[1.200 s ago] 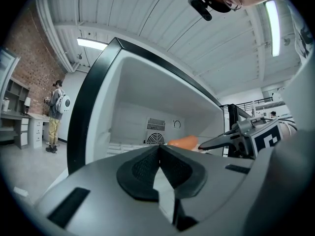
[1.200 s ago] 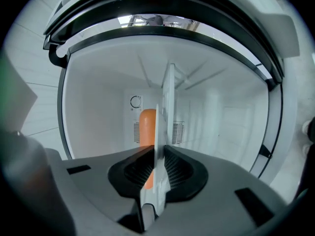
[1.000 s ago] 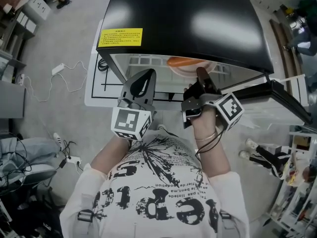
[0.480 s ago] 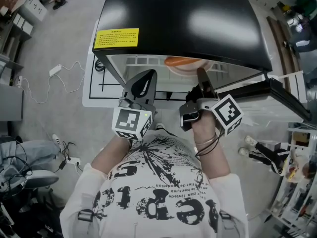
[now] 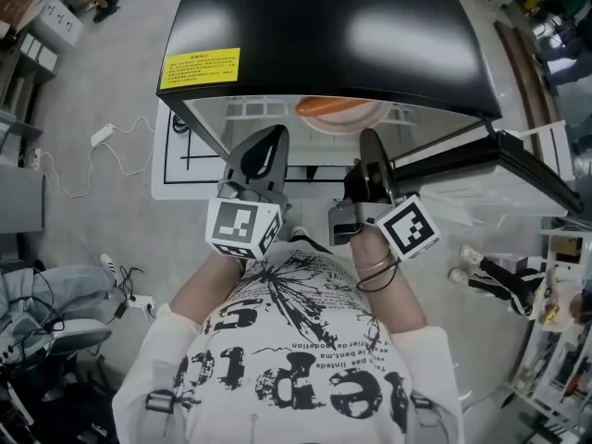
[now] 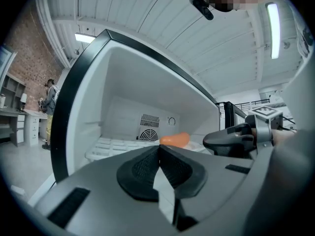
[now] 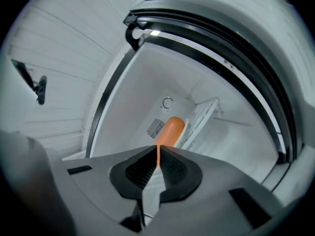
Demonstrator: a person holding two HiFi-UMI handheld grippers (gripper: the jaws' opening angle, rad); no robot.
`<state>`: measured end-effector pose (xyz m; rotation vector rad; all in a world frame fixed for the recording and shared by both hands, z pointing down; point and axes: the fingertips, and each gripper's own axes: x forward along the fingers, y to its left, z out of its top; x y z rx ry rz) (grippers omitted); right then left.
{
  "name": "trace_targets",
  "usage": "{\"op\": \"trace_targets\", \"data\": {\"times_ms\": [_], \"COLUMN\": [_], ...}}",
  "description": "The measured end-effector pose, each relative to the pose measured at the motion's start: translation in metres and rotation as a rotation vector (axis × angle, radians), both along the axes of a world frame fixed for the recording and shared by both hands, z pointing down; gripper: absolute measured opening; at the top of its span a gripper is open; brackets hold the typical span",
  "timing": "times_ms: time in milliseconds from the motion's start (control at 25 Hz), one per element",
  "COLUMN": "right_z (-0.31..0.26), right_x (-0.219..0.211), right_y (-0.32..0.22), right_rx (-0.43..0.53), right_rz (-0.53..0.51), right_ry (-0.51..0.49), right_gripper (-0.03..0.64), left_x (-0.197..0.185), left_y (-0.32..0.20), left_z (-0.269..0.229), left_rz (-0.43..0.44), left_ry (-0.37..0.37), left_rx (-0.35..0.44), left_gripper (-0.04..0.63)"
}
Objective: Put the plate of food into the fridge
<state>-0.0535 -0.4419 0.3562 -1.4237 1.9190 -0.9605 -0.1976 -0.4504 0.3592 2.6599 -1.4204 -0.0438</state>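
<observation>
Our left gripper (image 5: 268, 142) and right gripper (image 5: 369, 146) are both closed on nothing. The plate (image 5: 348, 123), top centre inside the fridge (image 5: 324, 26), looks rigid and breakable; its rim seems the best hold.

- Left gripper (image 5: 274, 135): held forward and tilted upward, fingers (image 6: 140, 167) closed tip to tip; marker cube (image 5: 242, 229) at its rear end, one marker face up
- Right gripper (image 5: 368, 139): held forward, near the left one and roughly parallel to it, fingers (image 7: 139, 173) closed tip to tip; its marker cube (image 5: 407, 228) turned outward to the right
- Left forearm (image 5: 205, 289): bare, drawn in close to the torso
- Right wrist (image 5: 377, 268): bare, ringed by thin bands; right hand (image 5: 373, 242) on the gripper's handle
</observation>
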Motion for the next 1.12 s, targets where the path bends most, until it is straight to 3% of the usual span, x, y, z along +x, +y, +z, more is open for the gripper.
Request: {"op": "trace_targets", "data": {"times_ms": [40, 400, 600, 840, 1120], "right_z": [0.001, -0.008, 0.002, 0.013, 0.012], "right_x": [-0.001, -0.011, -0.020, -0.026, -0.031], "right_y": [0.003, 0.016, 0.018, 0.025, 0.025], "right_rx": [0.027, 0.166, 0.188, 0.231, 0.260], "right_rz": [-0.007, -0.048, -0.085, -0.102, -0.128], "right_ry": [0.045, 0.474, 0.571, 0.774, 0.827], "right_gripper": [0.002, 0.002, 0.002, 0.002, 0.002], "left_x": [0.001, 0.013, 0.026, 0.034, 0.035], "left_y": [0.001, 0.008, 0.016, 0.021, 0.021], "left_z": [0.000, 0.000, 0.000, 0.005, 0.006], "left_rz": [-0.003, 0.004, 0.049, 0.056, 0.041], "left_ry": [-0.005, -0.014, 0.001, -0.012, -0.027], "left_rx": [0.001, 0.001, 0.019, 0.015, 0.018], "left_gripper": [0.008, 0.008, 0.008, 0.008, 0.008]}}
